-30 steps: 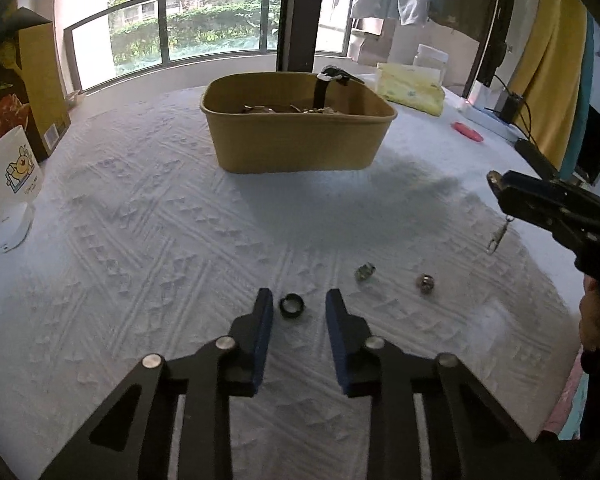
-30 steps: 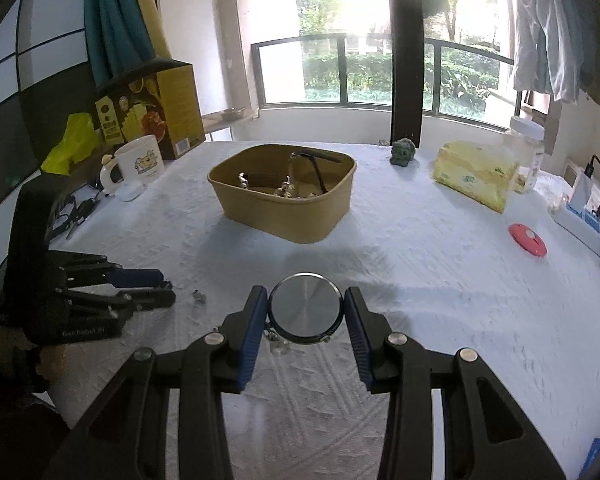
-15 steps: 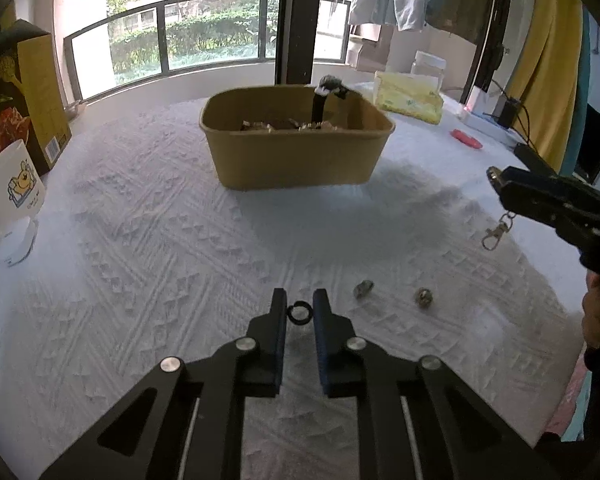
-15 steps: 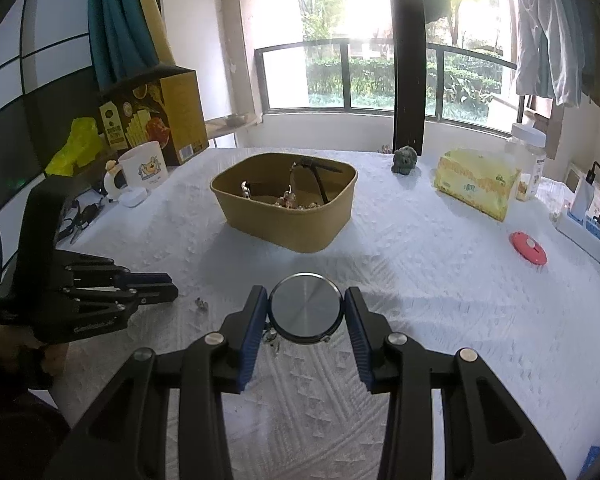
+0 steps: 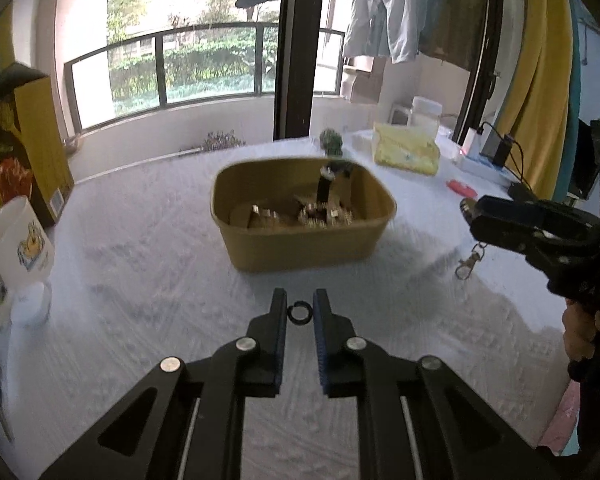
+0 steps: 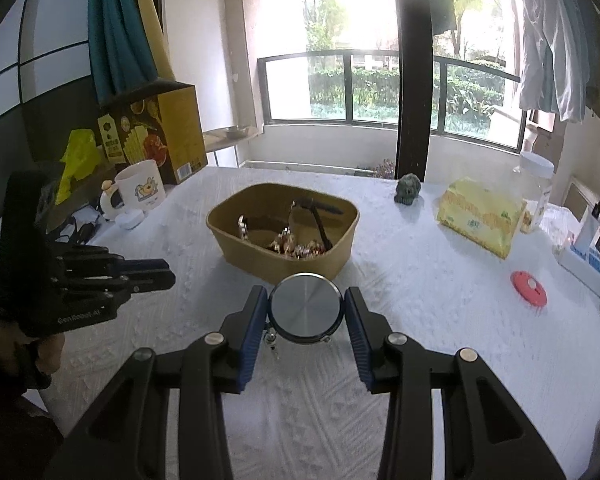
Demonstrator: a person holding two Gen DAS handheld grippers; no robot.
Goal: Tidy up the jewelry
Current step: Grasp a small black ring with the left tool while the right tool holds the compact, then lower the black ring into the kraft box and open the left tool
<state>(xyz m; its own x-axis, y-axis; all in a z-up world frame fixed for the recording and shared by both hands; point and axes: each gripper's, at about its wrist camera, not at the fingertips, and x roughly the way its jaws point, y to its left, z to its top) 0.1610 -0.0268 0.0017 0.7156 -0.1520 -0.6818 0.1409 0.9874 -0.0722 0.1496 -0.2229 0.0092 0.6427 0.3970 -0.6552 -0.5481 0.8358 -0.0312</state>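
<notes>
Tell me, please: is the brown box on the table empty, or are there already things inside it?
Not empty. The brown box already holds a pile of small shiny jewelry pieces and a black strap leaning against its wall.

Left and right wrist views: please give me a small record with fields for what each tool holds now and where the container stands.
left tool: shut on black ring, above the cloth
right tool: shut on round metal disc, a small clasp hangs below
container: tan bowl ahead of both tools, jewelry inside
surface: white textured cloth
</notes>
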